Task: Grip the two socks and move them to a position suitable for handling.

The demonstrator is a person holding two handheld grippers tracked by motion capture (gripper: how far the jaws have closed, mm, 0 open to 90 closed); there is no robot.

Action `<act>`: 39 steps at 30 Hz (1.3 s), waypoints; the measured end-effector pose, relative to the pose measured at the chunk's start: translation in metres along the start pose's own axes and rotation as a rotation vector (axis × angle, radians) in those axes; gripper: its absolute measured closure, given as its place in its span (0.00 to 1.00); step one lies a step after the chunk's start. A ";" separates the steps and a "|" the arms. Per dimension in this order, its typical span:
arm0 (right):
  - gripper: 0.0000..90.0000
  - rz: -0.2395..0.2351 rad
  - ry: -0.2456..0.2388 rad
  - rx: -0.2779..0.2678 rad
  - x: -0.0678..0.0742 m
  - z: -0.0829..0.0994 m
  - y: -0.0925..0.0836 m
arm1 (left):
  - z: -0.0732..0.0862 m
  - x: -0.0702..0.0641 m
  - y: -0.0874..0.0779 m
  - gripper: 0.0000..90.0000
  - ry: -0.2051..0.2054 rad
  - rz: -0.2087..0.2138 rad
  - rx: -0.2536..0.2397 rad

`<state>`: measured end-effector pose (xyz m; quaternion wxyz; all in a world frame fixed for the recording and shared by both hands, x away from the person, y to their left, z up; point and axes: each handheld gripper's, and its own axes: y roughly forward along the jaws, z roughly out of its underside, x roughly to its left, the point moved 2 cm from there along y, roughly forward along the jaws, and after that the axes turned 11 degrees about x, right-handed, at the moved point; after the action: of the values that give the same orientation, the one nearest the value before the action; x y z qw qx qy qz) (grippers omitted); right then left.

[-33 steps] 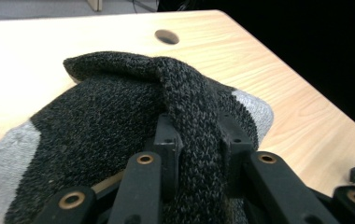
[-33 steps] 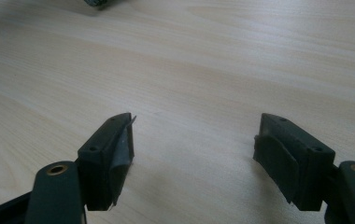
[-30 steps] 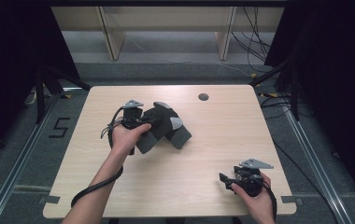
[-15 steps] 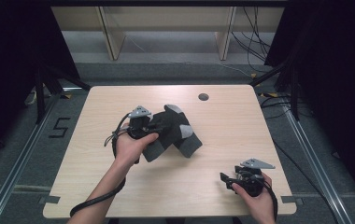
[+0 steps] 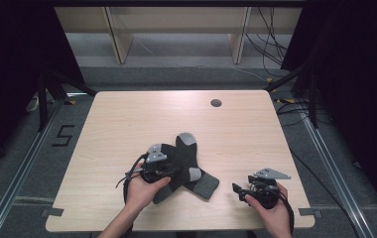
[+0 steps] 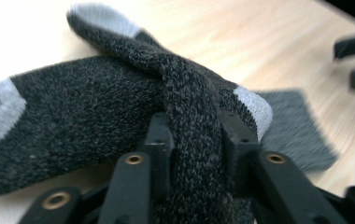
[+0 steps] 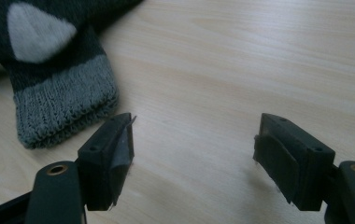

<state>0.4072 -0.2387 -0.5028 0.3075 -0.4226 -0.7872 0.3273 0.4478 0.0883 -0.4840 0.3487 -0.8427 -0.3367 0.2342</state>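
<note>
High view: light wooden table (image 5: pixel 127 119), dark round hole (image 5: pixel 216 103) near its far edge. Near the front edge, left of centre, a heap of dark grey socks (image 5: pixel 186 166) with pale grey toes and heels (two at least, crossed over one another; exact count hard to tell). Left gripper (image 5: pixel 169 171) at the heap's left side, held by the left hand (image 5: pixel 144 188). Left gripper view: jaws clamped together on a bunched fold of sock (image 6: pixel 189 154), the rest of the heap lying on the table just beyond. Right gripper (image 5: pixel 237 191) to the right of the heap, close to it but not touching, held low over the table by the right hand (image 5: pixel 271 206). Right gripper view: jaws (image 7: pixel 192 154) spread wide apart over bare wood, a ribbed sock cuff (image 7: pixel 59 116) just beside the left jaw.
</note>
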 end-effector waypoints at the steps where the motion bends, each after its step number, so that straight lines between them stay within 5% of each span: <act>1: 0.32 0.051 -0.051 -0.018 -0.002 -0.001 0.000 | 0.003 0.000 0.000 0.68 0.007 -0.013 0.010; 3: 0.32 0.017 -0.021 0.004 0.006 -0.003 -0.002 | 0.004 -0.001 -0.005 0.51 0.019 -0.026 -0.004; 5: 0.32 0.021 -0.057 -0.008 0.010 -0.005 -0.005 | 0.000 -0.002 -0.022 0.43 0.070 -0.095 -0.045; 9: 0.35 -0.007 -0.077 -0.016 0.021 -0.010 -0.007 | -0.013 0.009 -0.051 0.41 0.024 -0.114 -0.135; 10: 0.41 -0.017 -0.113 -0.002 0.027 -0.014 -0.007 | -0.016 0.017 -0.050 0.46 0.028 -0.130 -0.124; 13: 0.52 -0.003 -0.107 0.024 0.038 -0.016 -0.007 | -0.017 0.047 -0.035 0.50 0.074 -0.234 -0.007; 16: 0.73 -0.001 -0.189 0.046 0.051 -0.023 -0.004 | -0.017 0.067 -0.014 0.53 0.053 -0.240 0.043; 20: 0.83 -0.007 -0.167 0.108 0.060 -0.026 0.003 | -0.019 0.088 0.009 0.52 0.033 -0.270 0.078; 24: 0.88 -0.010 -0.153 0.142 0.063 -0.031 0.016 | -0.021 0.097 0.018 0.48 0.007 -0.304 0.078; 29: 0.87 -0.005 -0.133 0.188 0.068 -0.032 0.025 | -0.022 0.097 0.024 0.51 0.008 -0.287 0.109; 33: 0.84 0.033 -0.170 0.216 0.069 -0.032 0.032 | -0.017 0.098 0.026 0.52 0.006 -0.284 0.140; 35: 0.83 0.072 -0.229 0.215 0.069 -0.034 0.033 | -0.016 0.099 0.025 0.51 0.009 -0.283 0.142; 39: 0.84 0.094 -0.225 0.225 0.068 -0.034 0.036 | -0.011 0.098 0.022 0.52 -0.005 -0.284 0.147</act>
<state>0.4187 -0.1555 -0.4963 0.2471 -0.3827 -0.7543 0.4727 0.5284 0.1438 -0.5092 0.4382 -0.7583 -0.4354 0.2084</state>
